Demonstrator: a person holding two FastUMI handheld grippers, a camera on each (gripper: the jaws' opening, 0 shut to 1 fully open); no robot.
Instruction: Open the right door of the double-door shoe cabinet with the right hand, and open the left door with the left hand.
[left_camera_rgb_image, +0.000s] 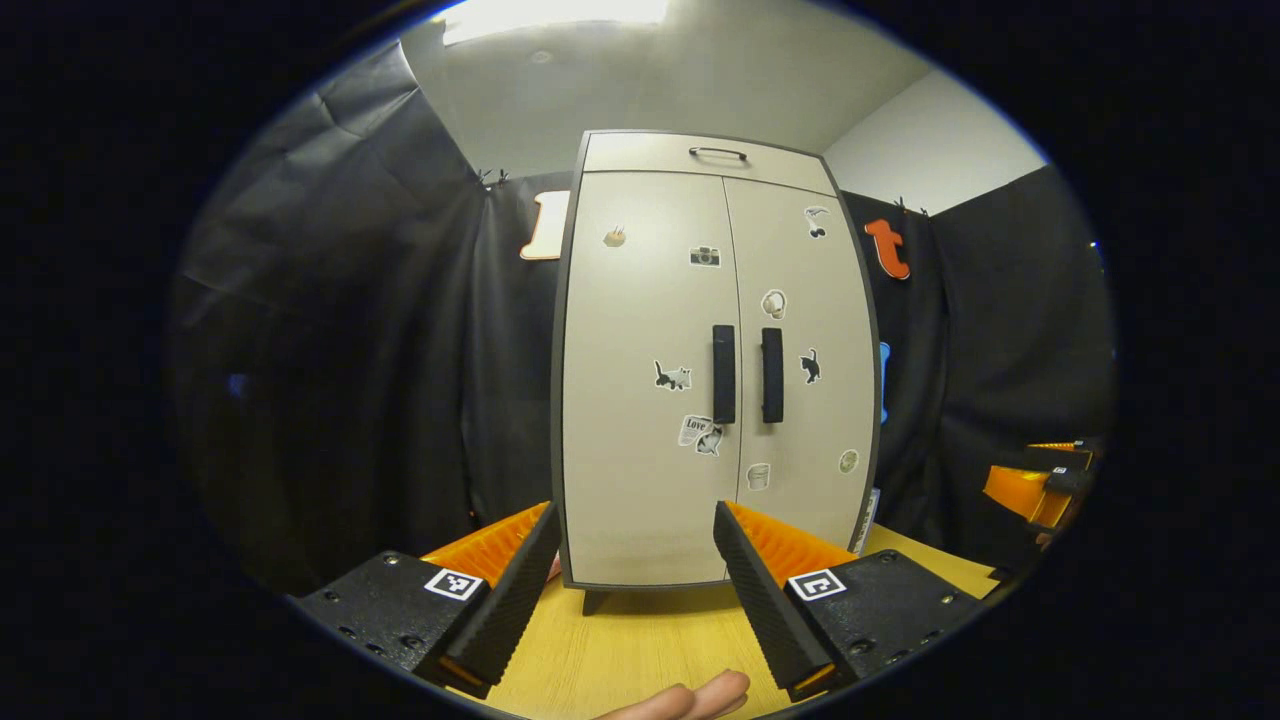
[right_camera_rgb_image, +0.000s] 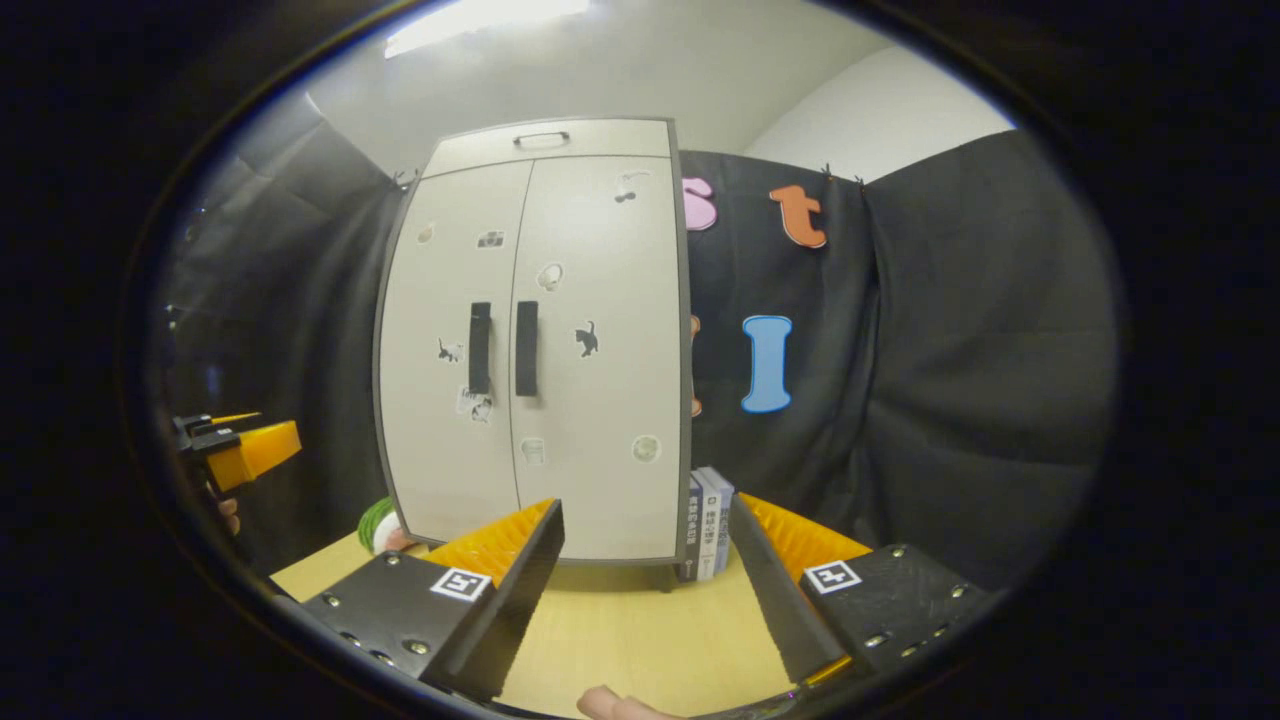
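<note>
The shoe cabinet (left_camera_rgb_image: 715, 360) stands upright at the far side of the wooden surface (left_camera_rgb_image: 640, 640), both doors closed, the right door handle (left_camera_rgb_image: 772, 375) and left door handle (left_camera_rgb_image: 723, 373) side by side at the centre seam with only a thin gap between them. That closeness looks like the main risk: a finger aimed at one handle could catch the other or pull the wrong door. The left gripper (left_camera_rgb_image: 637, 525) and right gripper (right_camera_rgb_image: 648, 520) both hang well short of the cabinet, fingers spread apart and empty. A hard tug might also drag the cabinet on its short legs toward the books (right_camera_rgb_image: 707, 535) just beside its right foot.
</note>
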